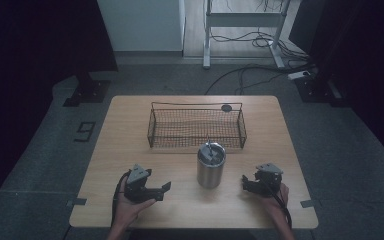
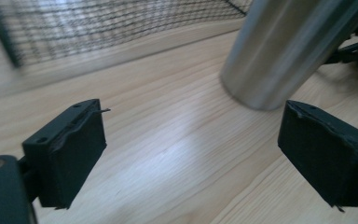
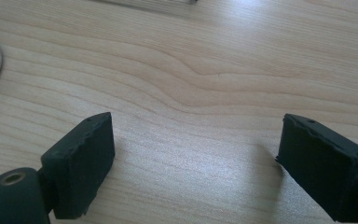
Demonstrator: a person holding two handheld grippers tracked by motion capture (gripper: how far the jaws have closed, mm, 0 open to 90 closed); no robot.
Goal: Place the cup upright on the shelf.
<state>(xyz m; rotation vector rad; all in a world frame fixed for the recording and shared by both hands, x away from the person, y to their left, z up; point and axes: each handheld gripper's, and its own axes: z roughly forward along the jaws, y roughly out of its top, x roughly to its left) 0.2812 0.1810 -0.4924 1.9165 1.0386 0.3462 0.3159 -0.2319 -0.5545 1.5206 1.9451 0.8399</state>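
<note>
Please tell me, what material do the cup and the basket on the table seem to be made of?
The cup looks like brushed stainless steel: grey, with soft streaked reflections in the left gripper view. The basket seems to be dark wire mesh, probably coated metal, since the table shows through it.

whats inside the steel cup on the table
From the high view, the steel cup stands upright and open, with a thin metal utensil handle poking up above its rim. The utensil's lower end and the cup's bottom are hidden by the wall and shadow.

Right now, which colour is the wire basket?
Black wire basket; the high view shows it best.
</note>
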